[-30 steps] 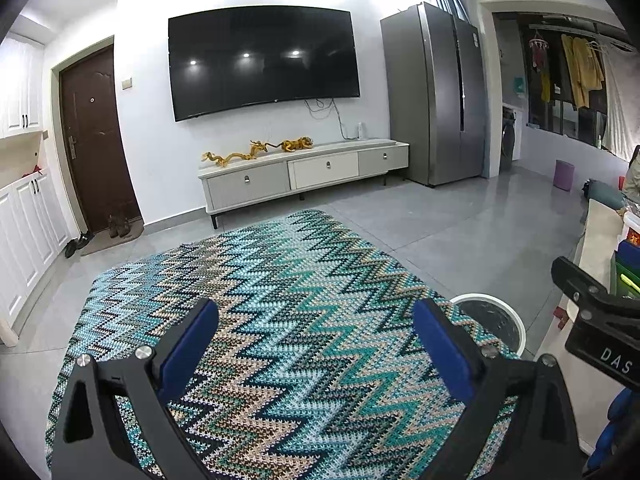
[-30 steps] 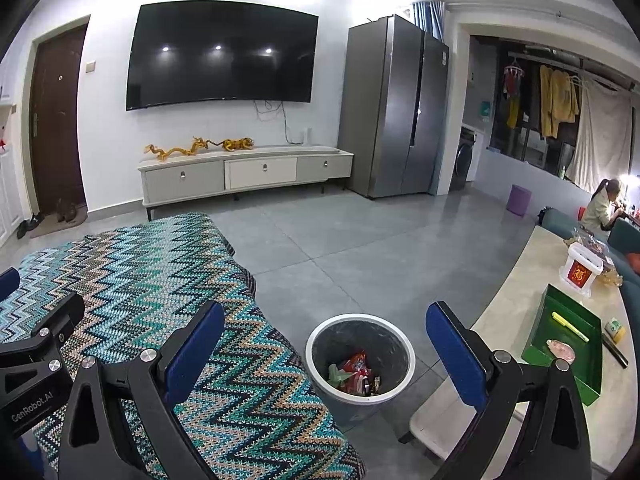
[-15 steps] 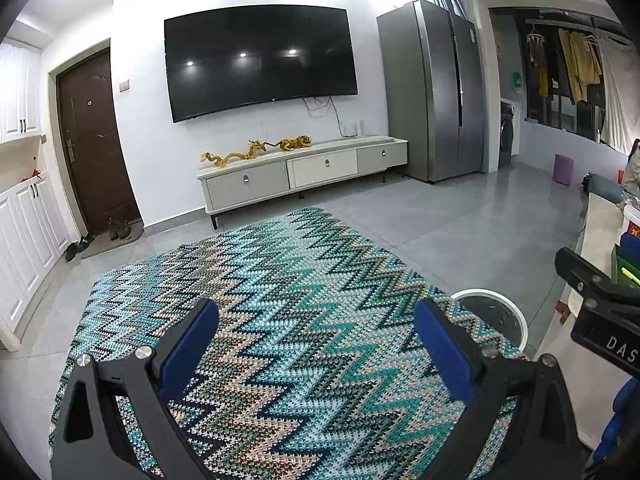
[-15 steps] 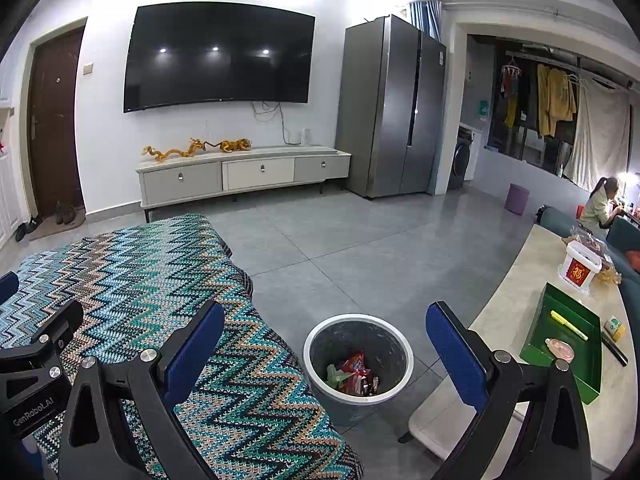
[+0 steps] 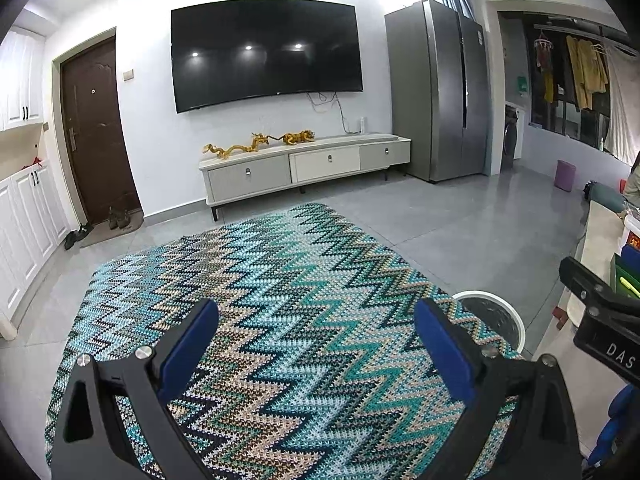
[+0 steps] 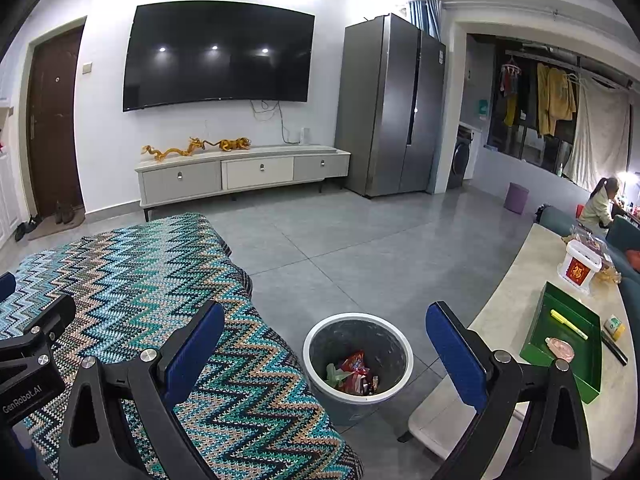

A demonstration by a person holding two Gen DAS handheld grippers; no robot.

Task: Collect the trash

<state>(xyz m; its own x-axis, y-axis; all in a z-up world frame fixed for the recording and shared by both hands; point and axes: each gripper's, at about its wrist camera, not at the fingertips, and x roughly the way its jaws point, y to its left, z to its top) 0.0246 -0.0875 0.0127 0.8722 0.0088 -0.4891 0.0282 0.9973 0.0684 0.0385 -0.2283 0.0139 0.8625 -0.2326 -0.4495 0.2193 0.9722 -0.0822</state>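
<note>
Zigzag-knit teal and beige cloth [image 5: 280, 340] fills the left side, draped over a low surface, and no scrap of litter shows anywhere on it. Over it hovers the left gripper [image 5: 316, 344], jaws spread wide, nothing between the blue pads. Moving right, the right gripper [image 6: 326, 350] hangs just as released and just as empty, looking down past the cloth's edge. Between its fingers sits the white-rimmed bin [image 6: 357, 360] on the grey floor, and there's the trash [image 6: 354, 372]: red and green wrappers already lying in the bottom. Further right, the pale table [image 6: 500, 320] carries a green tray [image 6: 536, 344] with a yellow marker [image 6: 568, 324] and a pinkish item, plus a white tub [image 6: 582, 266]; none of that clearly reads as litter. My call: collecting looks largely done, with the cloth cleared and the bin loaded, and what remains, if anything, would be on that table.
</note>
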